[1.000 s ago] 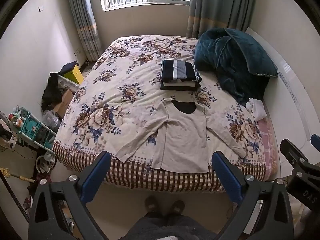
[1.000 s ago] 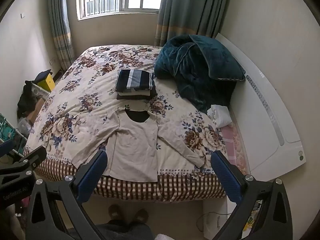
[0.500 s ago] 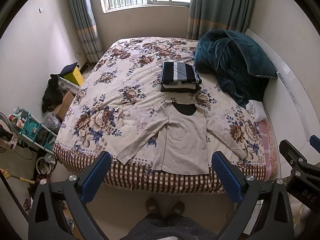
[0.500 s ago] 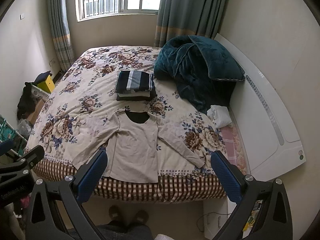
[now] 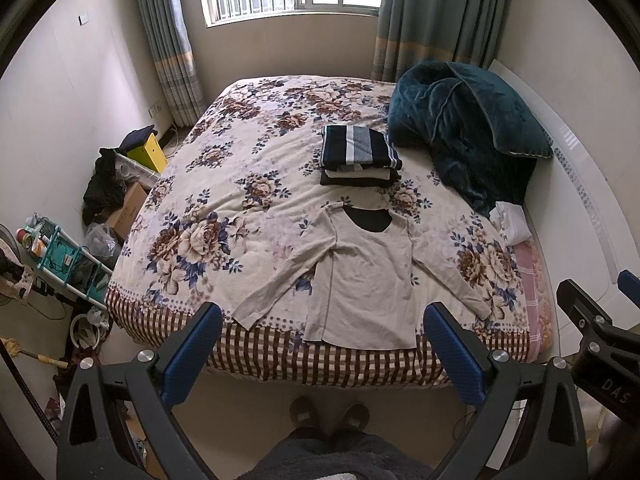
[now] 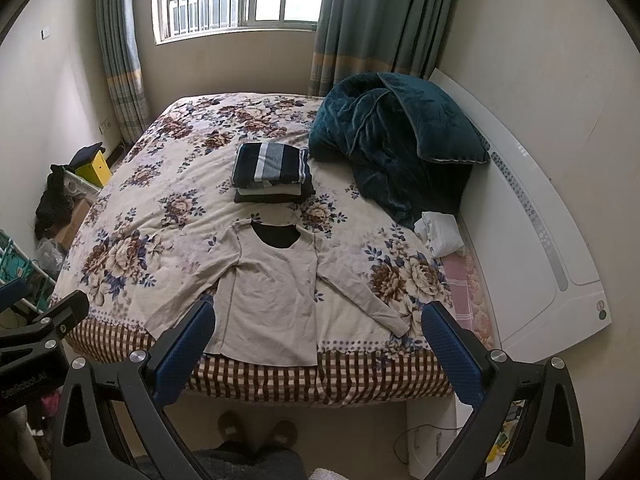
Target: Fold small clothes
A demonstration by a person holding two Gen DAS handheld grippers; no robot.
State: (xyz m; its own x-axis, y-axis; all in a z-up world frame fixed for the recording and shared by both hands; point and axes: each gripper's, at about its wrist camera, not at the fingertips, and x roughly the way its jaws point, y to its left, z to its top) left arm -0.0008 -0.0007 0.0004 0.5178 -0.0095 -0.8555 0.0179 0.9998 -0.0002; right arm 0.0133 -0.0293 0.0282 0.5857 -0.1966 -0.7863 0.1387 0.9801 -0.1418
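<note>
Beige shirt (image 5: 366, 280) flat at bed (image 5: 224, 184) edge, hem overhanging; both hand-held grippers (image 5: 320, 344) (image 6: 316, 340) released, clear.

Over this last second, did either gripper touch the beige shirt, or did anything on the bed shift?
No contact. Both views drift slightly, so the bed sits a little lower in frame. The left gripper and right gripper stay open above the bed edge. The beige shirt stays spread flat; the folded stack is unmoved.

Ahead of the tongs, open air is seen above the shirt (image 5: 366, 280); beyond it a clothes stack (image 5: 360, 156), right a blanket (image 5: 464, 128).
</note>
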